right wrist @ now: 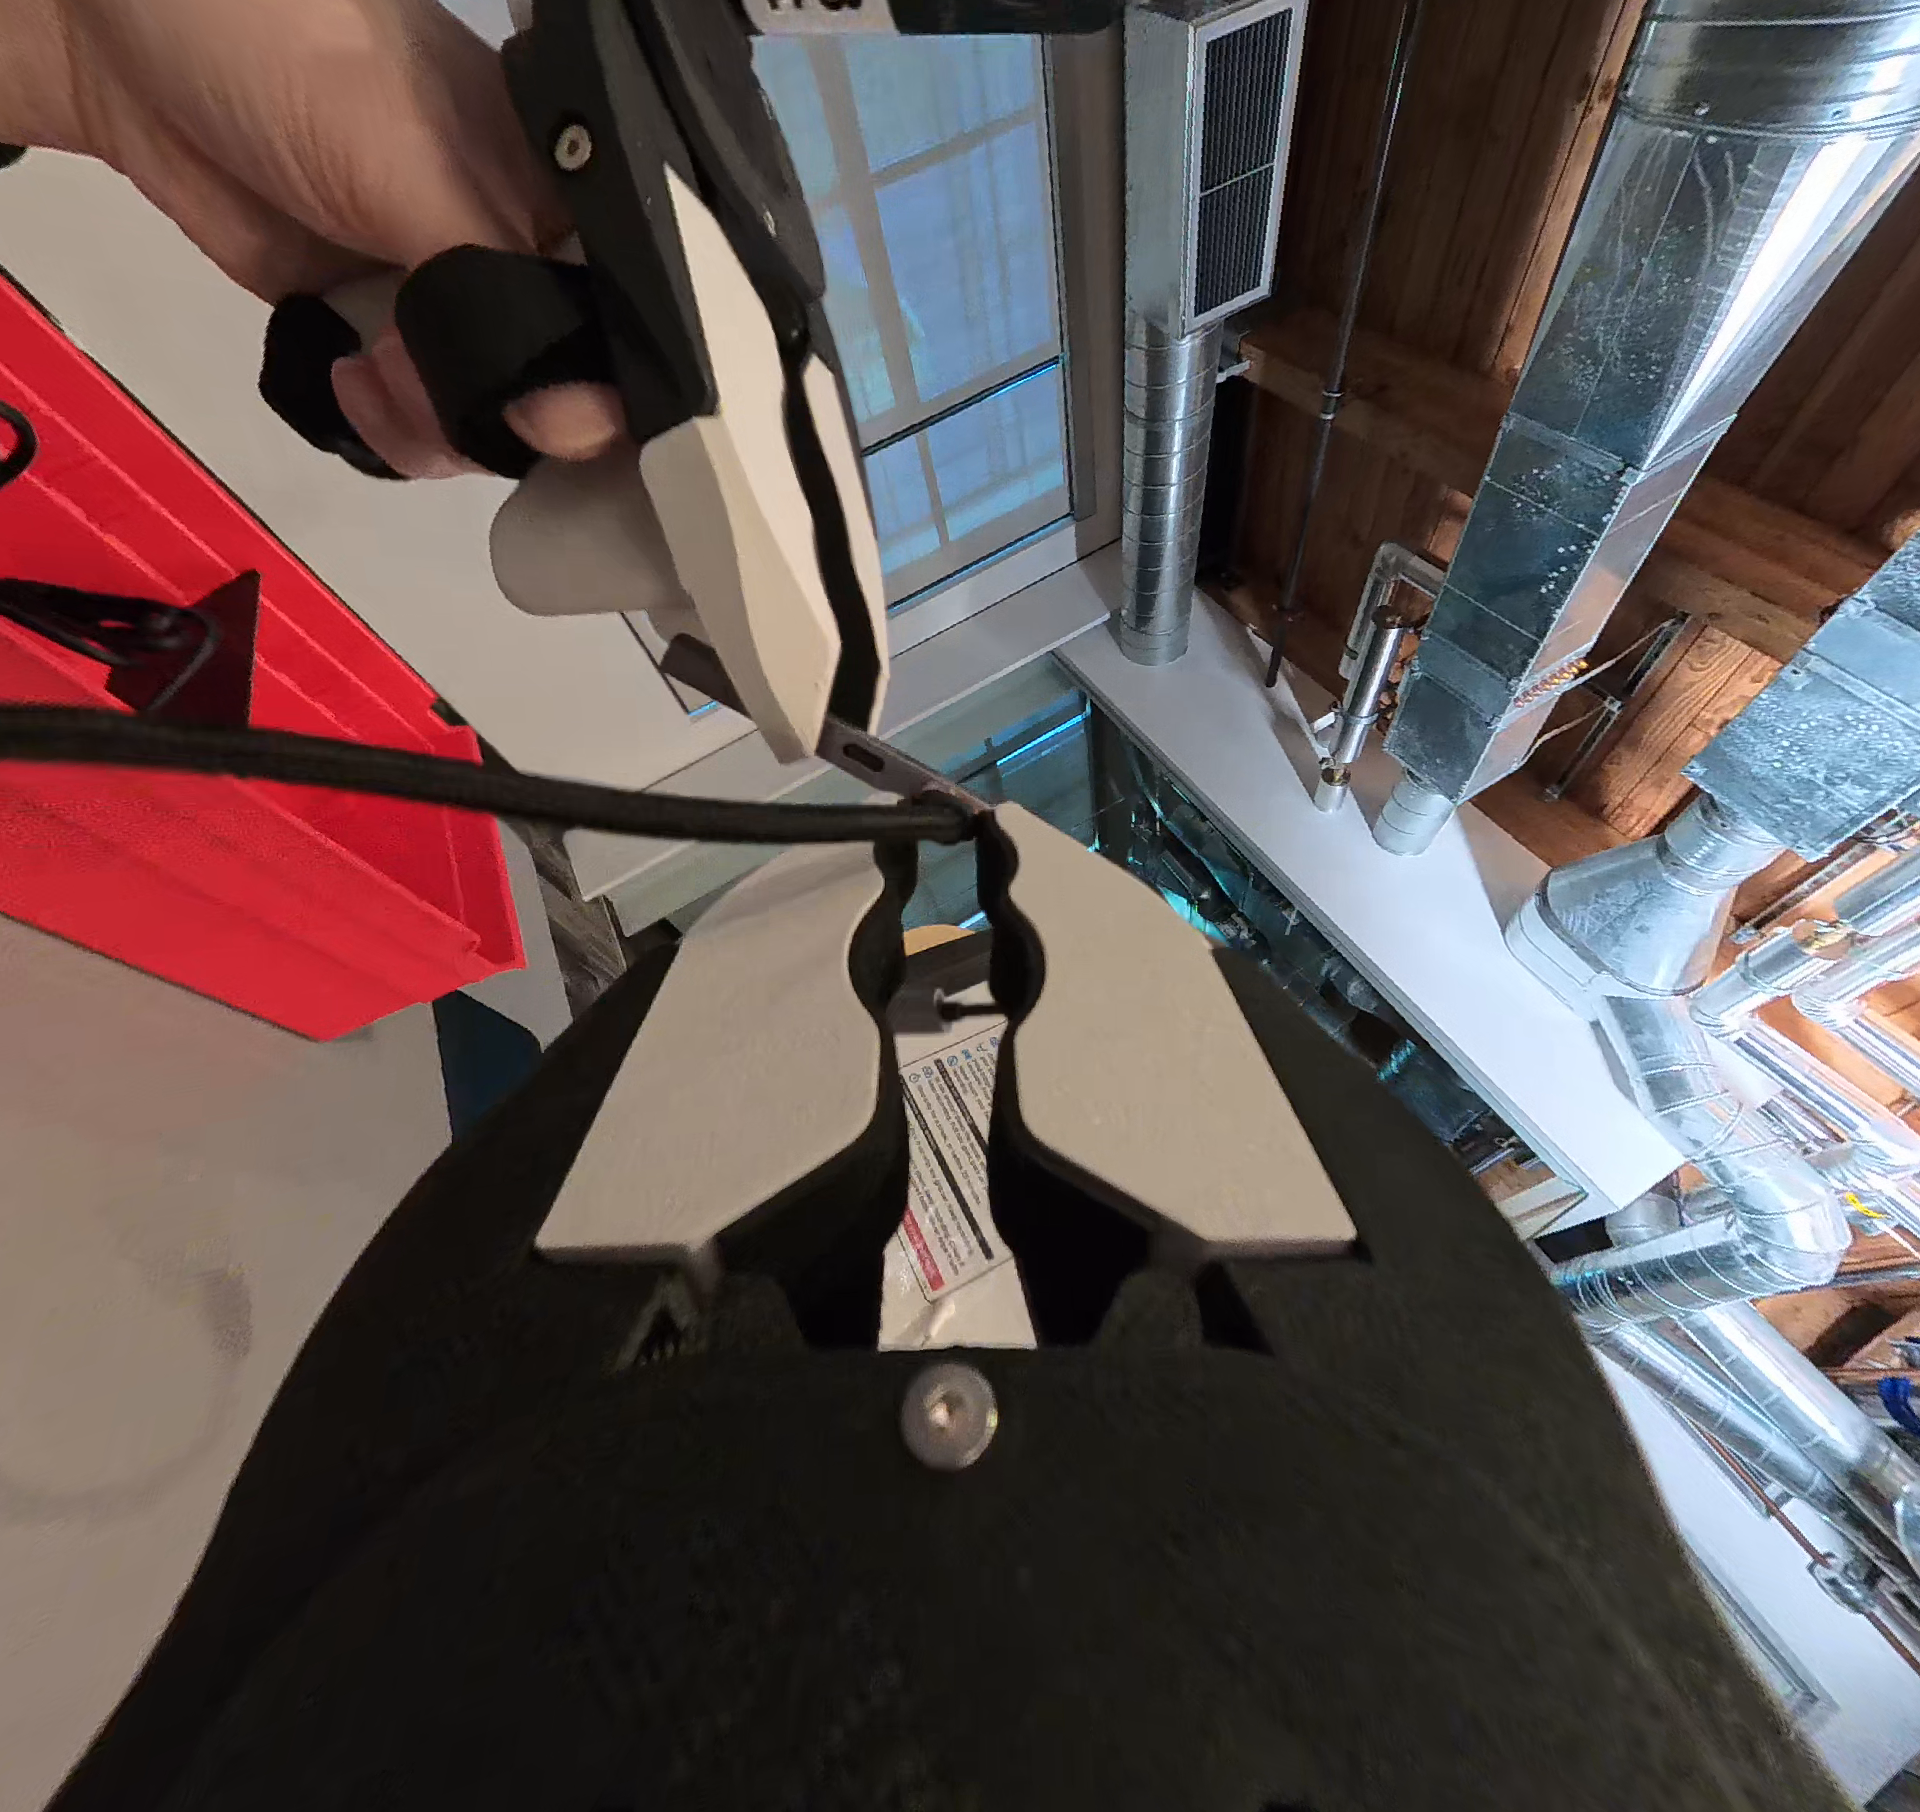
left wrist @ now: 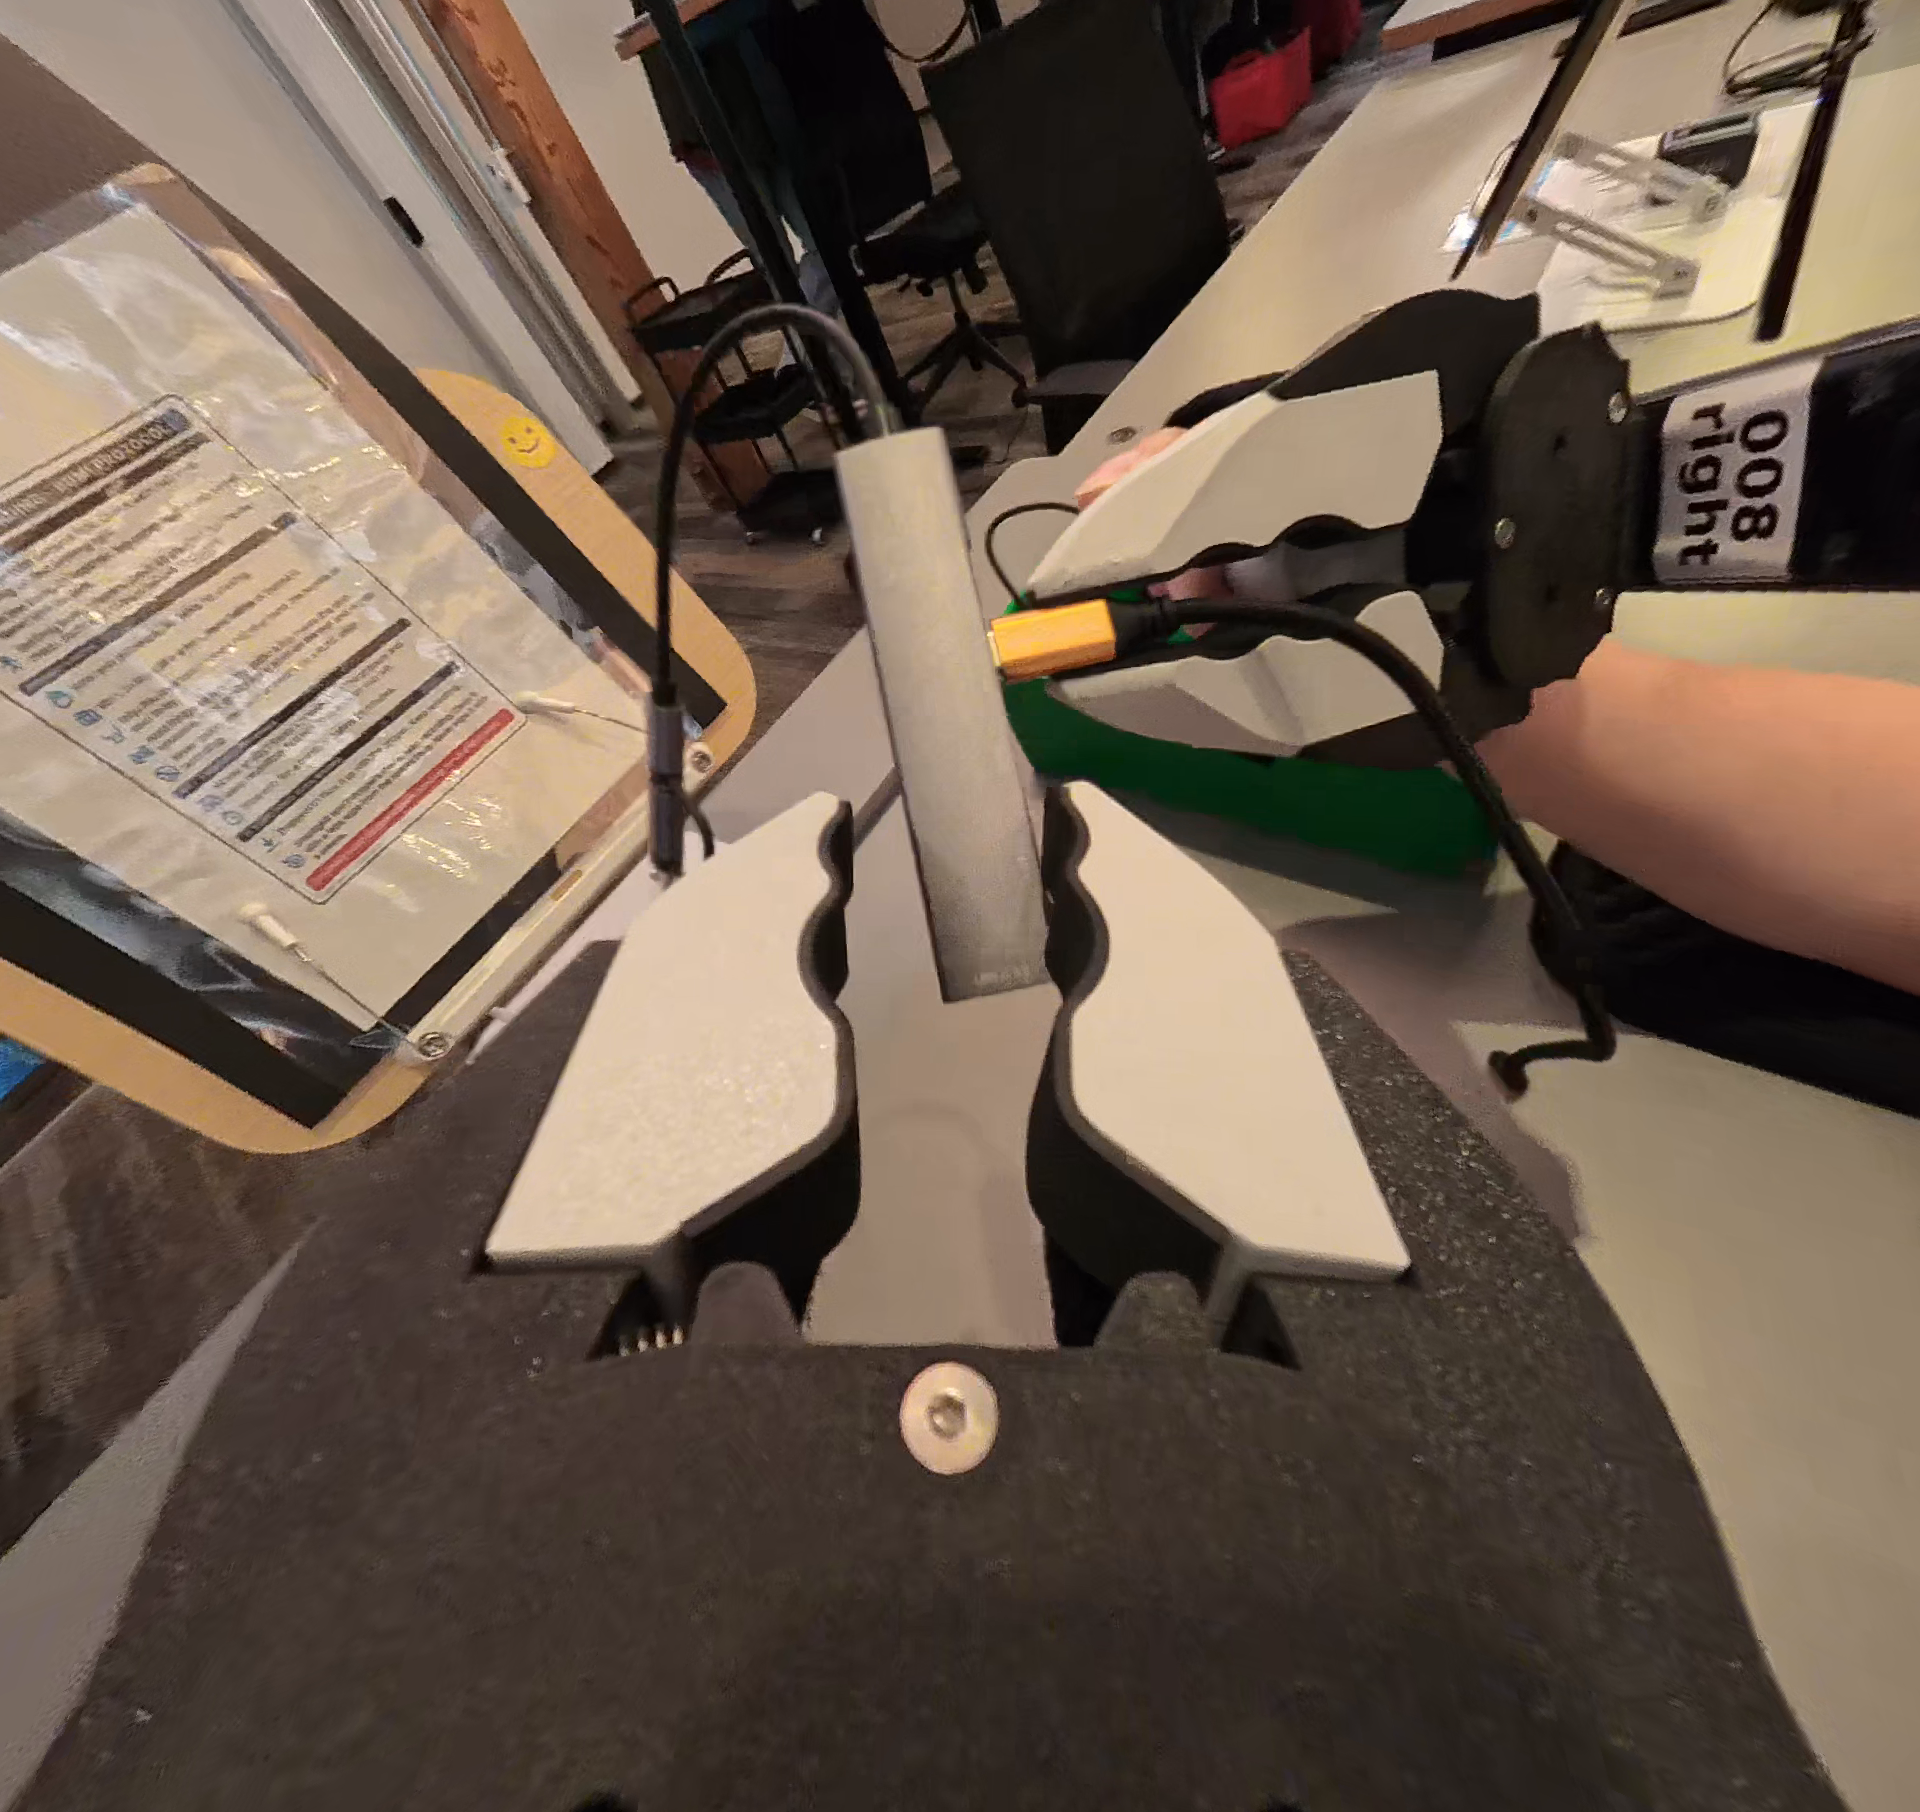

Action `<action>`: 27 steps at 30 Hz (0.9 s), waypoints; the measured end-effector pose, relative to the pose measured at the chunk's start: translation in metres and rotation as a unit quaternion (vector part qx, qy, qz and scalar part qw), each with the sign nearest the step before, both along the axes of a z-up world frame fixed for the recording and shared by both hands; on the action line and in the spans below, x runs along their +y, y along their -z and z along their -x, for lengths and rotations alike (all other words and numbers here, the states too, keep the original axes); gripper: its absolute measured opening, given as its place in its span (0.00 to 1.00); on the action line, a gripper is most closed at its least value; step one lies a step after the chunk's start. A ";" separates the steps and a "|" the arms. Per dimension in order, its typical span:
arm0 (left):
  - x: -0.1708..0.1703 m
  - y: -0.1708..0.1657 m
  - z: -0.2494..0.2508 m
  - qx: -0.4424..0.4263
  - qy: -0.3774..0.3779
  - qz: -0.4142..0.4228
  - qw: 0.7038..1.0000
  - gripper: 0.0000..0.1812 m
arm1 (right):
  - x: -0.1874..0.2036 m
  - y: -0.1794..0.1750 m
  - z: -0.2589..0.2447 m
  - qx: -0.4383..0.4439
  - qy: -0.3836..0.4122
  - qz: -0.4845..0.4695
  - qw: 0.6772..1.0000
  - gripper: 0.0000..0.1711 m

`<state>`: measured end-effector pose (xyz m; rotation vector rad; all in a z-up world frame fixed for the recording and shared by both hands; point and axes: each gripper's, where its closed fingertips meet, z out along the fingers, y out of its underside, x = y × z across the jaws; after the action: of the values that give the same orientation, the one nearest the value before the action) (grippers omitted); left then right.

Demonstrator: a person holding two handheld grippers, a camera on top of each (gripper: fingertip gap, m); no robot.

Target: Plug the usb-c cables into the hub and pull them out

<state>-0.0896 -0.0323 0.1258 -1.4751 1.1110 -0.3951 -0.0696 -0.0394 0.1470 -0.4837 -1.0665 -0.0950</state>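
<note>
In the left wrist view my left gripper [left wrist: 945, 817] is shut on the lower end of a grey hub [left wrist: 935, 682] and holds it upright in the air. The hub's own black lead [left wrist: 717, 349] loops from its top and hangs down at the left. My right gripper [left wrist: 1039, 640] reaches in from the right, shut on an orange USB-C plug [left wrist: 1055, 642] whose tip meets the hub's right edge; its metal tip is hidden. In the right wrist view my right gripper [right wrist: 951, 822] pinches the black braided cable [right wrist: 416, 775] end against the hub [right wrist: 883, 765], held by the left gripper [right wrist: 810, 723].
A wood-framed board with a laminated sheet [left wrist: 260, 671] stands close on the left. A green object [left wrist: 1247, 786] lies on the white table [left wrist: 1714, 1347] under the right gripper. A red bin [right wrist: 208, 723] sits to the left in the right wrist view. Chairs and desks stand behind. The grippers are tip to tip, or close to it.
</note>
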 end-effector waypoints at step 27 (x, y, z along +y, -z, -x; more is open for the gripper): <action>-0.033 -0.023 -0.004 -0.189 0.277 0.190 0.923 0.07 | -0.021 -0.021 0.011 0.019 -0.069 0.116 0.991 0.08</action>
<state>-0.0854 -0.0650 0.1488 -1.3050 1.1599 -1.2995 -0.0801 -0.0600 0.1683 -0.6172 -1.0768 0.1628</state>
